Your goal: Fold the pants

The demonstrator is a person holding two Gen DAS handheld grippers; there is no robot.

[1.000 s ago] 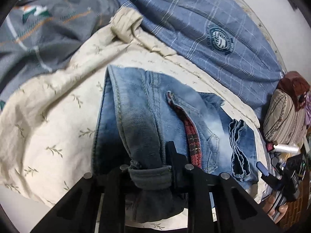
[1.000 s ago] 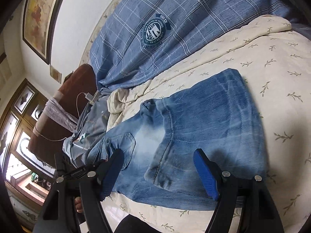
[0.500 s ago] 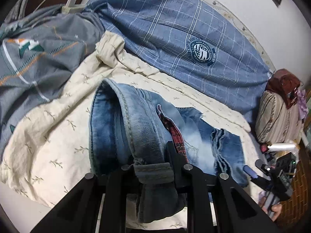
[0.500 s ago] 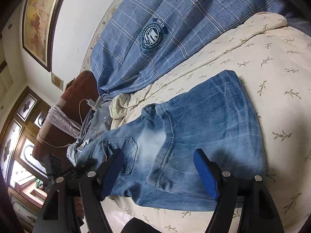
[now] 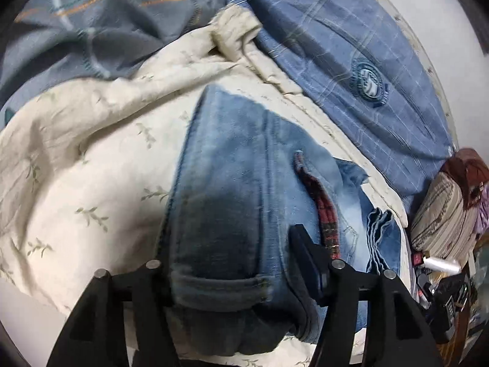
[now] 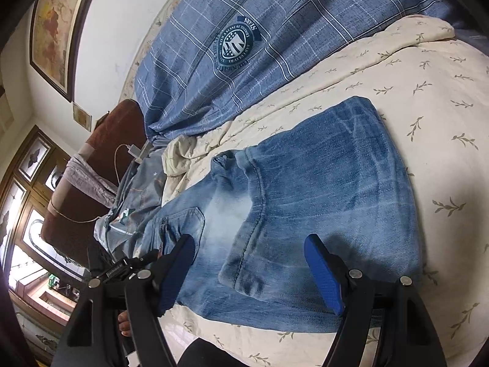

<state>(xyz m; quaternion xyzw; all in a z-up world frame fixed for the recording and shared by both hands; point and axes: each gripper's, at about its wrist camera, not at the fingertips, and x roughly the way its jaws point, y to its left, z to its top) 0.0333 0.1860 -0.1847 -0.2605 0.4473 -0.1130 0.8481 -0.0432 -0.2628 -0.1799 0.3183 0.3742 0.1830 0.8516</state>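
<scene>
L gripper (image 5: 232, 263) was clamped tight on the hem of the jeans (image 5: 232, 202) a sec ago; its jaws have just been opening, and the hem now sits loose between the spread fingers, w/ a gap at the right finger. The raised, arched fold seen half a sec ago has come down flat on the cream bedspread (image 5: 79, 183). L view also swung back lower and closer to the denim, blurred.

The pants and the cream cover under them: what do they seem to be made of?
Pants: likely denim, blue with faded pale patches; stitched seams and a patch pocket show. Cream cover: probably thin woven cotton, matte, printed with small leaf sprigs; it wrinkles softly.
</scene>
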